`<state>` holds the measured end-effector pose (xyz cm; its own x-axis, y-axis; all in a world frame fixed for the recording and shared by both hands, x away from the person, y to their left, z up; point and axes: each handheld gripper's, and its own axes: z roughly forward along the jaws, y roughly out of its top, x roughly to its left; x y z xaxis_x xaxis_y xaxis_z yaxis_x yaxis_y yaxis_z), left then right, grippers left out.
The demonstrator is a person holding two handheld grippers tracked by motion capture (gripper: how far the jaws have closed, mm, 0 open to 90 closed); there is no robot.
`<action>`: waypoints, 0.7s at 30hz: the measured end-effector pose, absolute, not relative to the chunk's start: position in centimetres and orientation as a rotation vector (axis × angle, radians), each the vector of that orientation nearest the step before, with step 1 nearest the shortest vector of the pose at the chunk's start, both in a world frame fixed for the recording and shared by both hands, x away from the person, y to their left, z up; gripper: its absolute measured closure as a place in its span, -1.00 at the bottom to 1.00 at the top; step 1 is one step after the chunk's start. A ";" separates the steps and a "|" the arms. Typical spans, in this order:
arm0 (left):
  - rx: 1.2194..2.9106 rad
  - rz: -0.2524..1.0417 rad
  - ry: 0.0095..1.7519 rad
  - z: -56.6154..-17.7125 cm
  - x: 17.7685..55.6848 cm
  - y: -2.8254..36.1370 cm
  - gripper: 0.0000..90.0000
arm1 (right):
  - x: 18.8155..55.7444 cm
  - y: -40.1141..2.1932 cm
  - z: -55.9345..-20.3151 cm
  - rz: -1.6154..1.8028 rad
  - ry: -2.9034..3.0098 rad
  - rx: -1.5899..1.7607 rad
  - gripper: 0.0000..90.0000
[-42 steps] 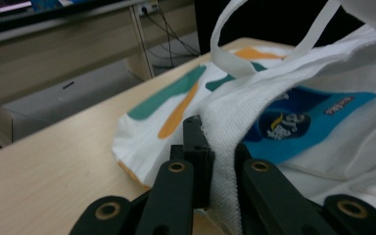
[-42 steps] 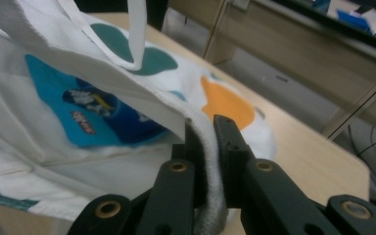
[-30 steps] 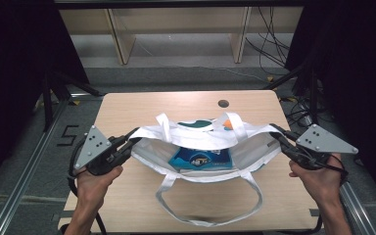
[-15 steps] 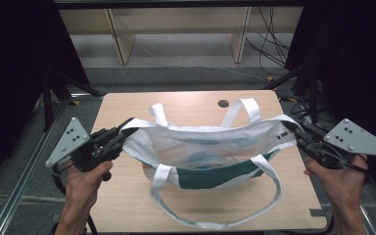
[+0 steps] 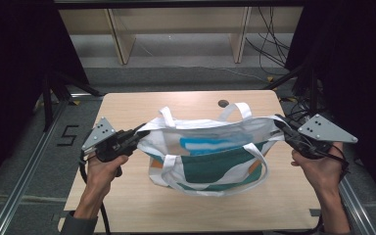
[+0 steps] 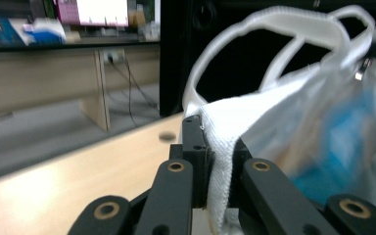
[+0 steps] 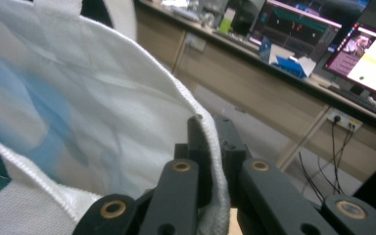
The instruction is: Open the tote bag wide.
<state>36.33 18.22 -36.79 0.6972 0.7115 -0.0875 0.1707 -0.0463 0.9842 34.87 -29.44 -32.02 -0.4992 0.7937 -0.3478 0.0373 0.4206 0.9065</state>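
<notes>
Sideways, tote bag (image 5: 210, 154) stretched left-right, mouth up

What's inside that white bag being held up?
Through the thin wall of the bag a light blue shape shows, with an orange patch lower left. What these are stays hidden; the fabric covers them.

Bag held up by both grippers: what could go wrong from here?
1. Each gripper, left and right, pinches only the thin edge of the bag; the cloth may slip from the jaws, and that end would drop.
2. A blue item shows through the side; if one end sags, it might slide out of the open mouth.
3. The handles hang loose in front and could snag as the bag moves.
</notes>
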 end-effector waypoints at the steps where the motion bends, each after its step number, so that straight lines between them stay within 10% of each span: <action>1: 1.609 0.499 0.740 -37.5 36.6 18.0 0.89 | 34.9 -29.3 -32.3 1.136 1.849 0.718 0.96; 21: 1.714 0.337 0.919 -43.8 41.4 14.8 0.87 | 38.8 -30.4 -37.9 1.010 2.008 0.883 0.95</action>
